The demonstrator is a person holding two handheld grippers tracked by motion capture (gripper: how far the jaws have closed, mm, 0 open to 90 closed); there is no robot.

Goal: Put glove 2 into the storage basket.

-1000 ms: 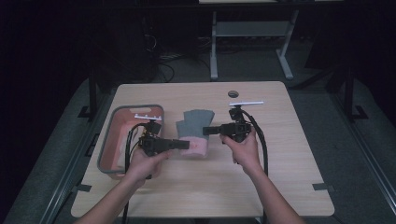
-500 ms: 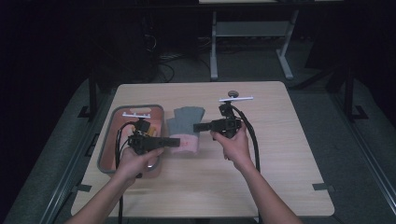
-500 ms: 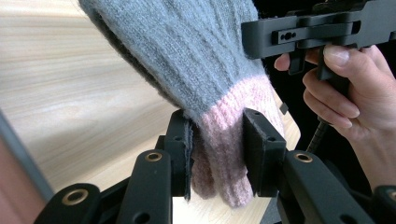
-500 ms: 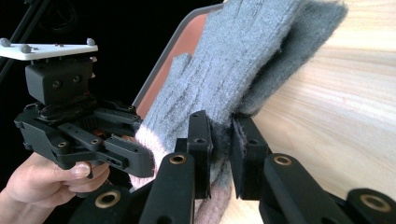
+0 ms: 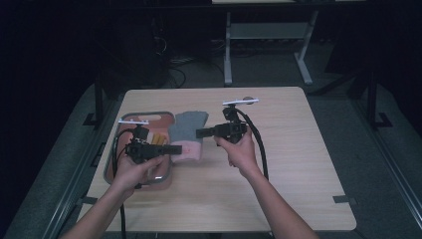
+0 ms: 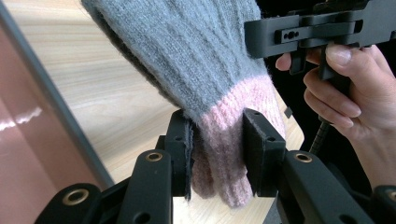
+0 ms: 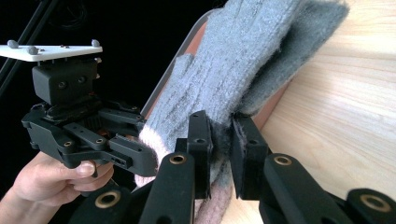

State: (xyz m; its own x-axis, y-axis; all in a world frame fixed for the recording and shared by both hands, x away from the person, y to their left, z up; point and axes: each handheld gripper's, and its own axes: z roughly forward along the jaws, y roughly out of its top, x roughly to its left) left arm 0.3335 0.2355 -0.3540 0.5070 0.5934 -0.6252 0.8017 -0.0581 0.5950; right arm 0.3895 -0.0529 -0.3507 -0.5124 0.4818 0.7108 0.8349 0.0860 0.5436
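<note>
**Two grips on one glove, pink cuff toward me**

Both of my grippers have hold of the same grey knitted glove (image 5: pixel 188 130), which lies on the table (image 5: pixel 278 199) just right of the pink tray (image 5: pixel 112 164), its left edge overlapping the tray's rim. My left gripper (image 6: pixel 217 154) has its fingers (image 6: pixel 182 149) pressed onto the pink cuff (image 6: pixel 224 140), pinching it from both sides. My right gripper (image 7: pixel 222 154) has its fingers (image 7: pixel 201 149) pinching the grey knit along the glove's edge, a fold of wool squeezed between them.

From above, the glove's long axis runs away from me: pink cuff nearest, grey fingertip end farther up the table. The left gripper (image 5: pixel 171 149) reaches in from the tray side at the cuff, the right gripper (image 5: pixel 201 133) from the other side, a little farther along. So the two holds sit close together, near the cuff end. I judge that any lift or stretch now turns on drawing those holds apart along that axis, with the free grey end trailing.
</note>
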